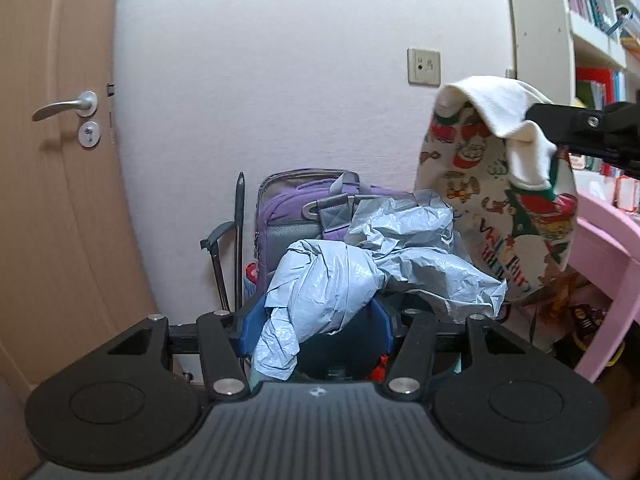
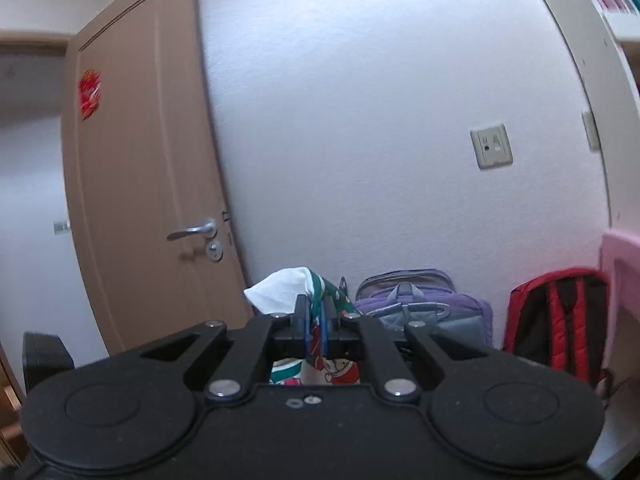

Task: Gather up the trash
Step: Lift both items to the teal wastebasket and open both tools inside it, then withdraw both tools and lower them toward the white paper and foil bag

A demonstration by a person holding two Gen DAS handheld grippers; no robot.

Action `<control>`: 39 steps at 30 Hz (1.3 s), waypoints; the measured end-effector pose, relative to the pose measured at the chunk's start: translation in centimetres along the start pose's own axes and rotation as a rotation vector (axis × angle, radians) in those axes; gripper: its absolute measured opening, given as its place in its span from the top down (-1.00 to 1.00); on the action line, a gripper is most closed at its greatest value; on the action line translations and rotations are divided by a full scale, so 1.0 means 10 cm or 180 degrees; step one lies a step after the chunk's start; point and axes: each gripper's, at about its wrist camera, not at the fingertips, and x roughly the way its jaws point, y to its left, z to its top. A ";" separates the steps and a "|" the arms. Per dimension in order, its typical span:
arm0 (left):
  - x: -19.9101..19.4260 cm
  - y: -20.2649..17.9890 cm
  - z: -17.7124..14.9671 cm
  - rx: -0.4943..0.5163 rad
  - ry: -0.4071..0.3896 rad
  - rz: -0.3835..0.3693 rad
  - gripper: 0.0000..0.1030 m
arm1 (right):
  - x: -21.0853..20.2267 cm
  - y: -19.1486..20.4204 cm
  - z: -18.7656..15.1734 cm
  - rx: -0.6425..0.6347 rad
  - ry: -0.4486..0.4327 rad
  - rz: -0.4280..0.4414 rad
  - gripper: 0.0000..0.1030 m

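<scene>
My left gripper (image 1: 320,320) is shut on a crumpled grey-blue plastic bag (image 1: 360,264) that bulges up between its blue-padded fingers (image 1: 246,326) and spills to the right. My right gripper (image 1: 560,124) reaches in from the right edge of the left wrist view, shut on the rim of a Christmas-print cloth bag (image 1: 500,208) with a white lining, which hangs open beside the plastic bag. In the right wrist view the same gripper (image 2: 316,316) pinches the cloth bag (image 2: 332,372) between nearly touching pads, and the white lining (image 2: 280,290) sticks out to the upper left.
A purple backpack (image 1: 296,208) leans on the white wall behind, with a dark stick (image 1: 239,240) left of it. A red backpack (image 2: 560,320) stands further right. A brown door (image 1: 48,160) is at the left, and a pink desk (image 1: 612,240) and bookshelf (image 1: 592,20) at the right.
</scene>
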 end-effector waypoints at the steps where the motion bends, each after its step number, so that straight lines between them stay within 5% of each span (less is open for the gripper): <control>1: 0.10 -0.01 0.01 0.0013 0.0030 0.0009 -0.05 | 0.05 -0.06 -0.03 0.0041 0.0007 0.0005 0.89; 9: 0.83 -0.11 -0.13 0.0168 0.0325 0.0099 -0.05 | 0.69 -0.57 -0.52 0.0426 0.0257 -0.0040 0.89; 20: 1.53 -0.23 -0.52 0.0379 0.0796 0.0112 -0.05 | 1.15 -1.00 -1.22 0.0462 0.0991 -0.0455 0.87; 27: 1.70 -0.34 -0.59 0.0643 0.1050 0.0114 -0.08 | 1.19 -1.09 -1.42 0.0369 0.1286 -0.0638 0.75; 34: 1.71 -0.31 -0.58 0.0452 0.1150 0.0110 -0.24 | 1.10 -1.08 -1.37 0.0311 0.1334 -0.0658 0.36; 39: 1.61 -0.30 -0.55 0.0342 0.1145 0.0071 -0.33 | 0.93 -1.00 -1.30 0.0245 0.1372 -0.0622 0.33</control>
